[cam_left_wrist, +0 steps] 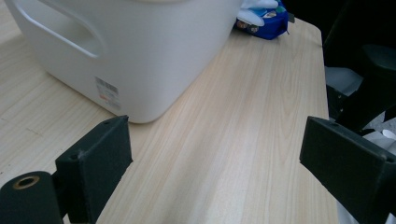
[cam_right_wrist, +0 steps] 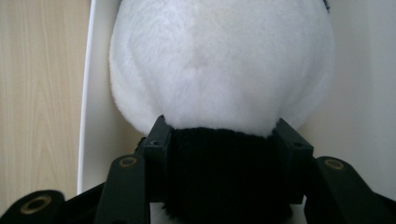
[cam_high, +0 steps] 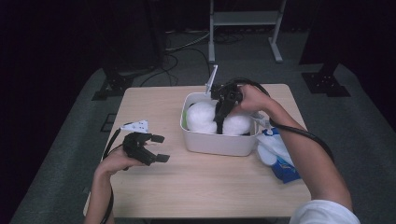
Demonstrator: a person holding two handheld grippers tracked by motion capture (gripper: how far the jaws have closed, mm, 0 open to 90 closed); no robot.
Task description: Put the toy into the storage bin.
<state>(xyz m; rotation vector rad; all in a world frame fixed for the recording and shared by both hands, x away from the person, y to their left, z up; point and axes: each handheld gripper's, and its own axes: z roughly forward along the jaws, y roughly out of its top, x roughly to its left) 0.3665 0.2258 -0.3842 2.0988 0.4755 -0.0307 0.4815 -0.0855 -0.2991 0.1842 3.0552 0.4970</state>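
High view: the right gripper (cam_high: 219, 116) reaches down into the white bin (cam_high: 219, 142), clamped on the plush toy (cam_high: 203, 116) lying inside. Left gripper view: the left gripper (cam_left_wrist: 215, 154) hovers over the table (cam_left_wrist: 243, 140), jaws wide apart. Right gripper view: both jaws squeeze the toy's black band (cam_right_wrist: 224, 172).

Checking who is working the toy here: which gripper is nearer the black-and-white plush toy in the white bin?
Right. The right gripper is down in the white bin, its jaws clamped on the plush toy. The left gripper hovers open over the table, left of the bin.
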